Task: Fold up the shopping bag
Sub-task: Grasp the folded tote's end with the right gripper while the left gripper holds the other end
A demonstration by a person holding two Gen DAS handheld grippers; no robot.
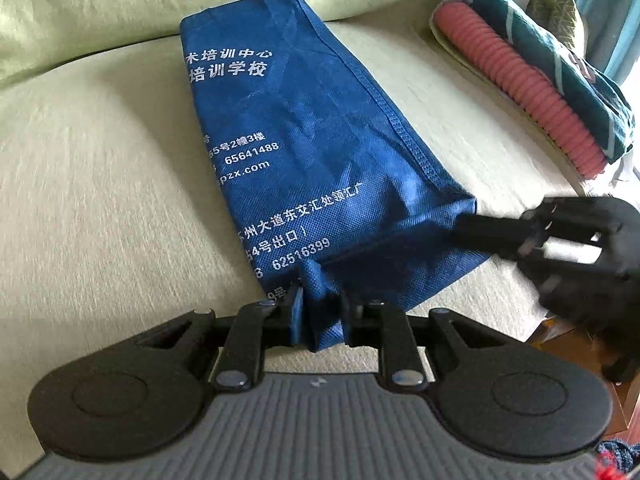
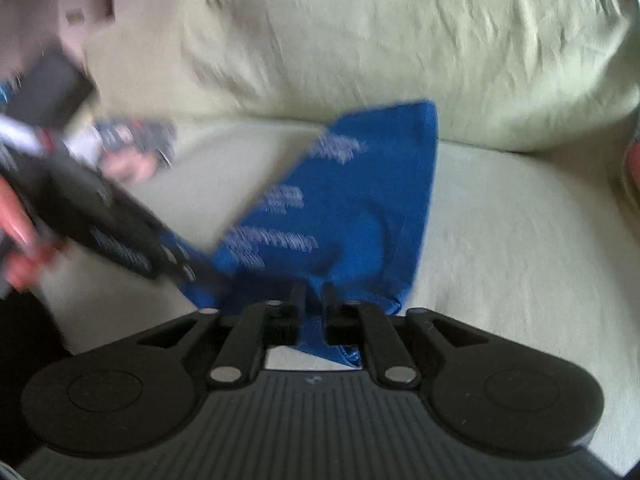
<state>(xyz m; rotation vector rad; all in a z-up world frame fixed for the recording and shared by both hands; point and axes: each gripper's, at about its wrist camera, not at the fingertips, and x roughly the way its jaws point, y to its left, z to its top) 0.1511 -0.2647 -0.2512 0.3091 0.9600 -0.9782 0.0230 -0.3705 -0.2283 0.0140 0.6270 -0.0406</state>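
Bag [image 1: 304,152], blue w/ white print, lies already folded into a long strip on the pale green sofa seat [image 1: 100,184], far end up against the back cushion [image 1: 120,4]. I've got my left hand-held gripper [image 1: 318,308] clamped on the near end of it, cloth bunched between the fingers. My right hand-held gripper [image 2: 314,300] is clamped on the near right corner; right view is blurred, so grip depth is unclear. Looks to me like the lengthwise fold is done and the crosswise one is in hand. Next move, I reckon: lift both near corners together and carry them fwd over the strip, keeping edges level. Seat is open to the left; a stack of folded cloths [image 1: 532,92] sits to the right, near but apart.
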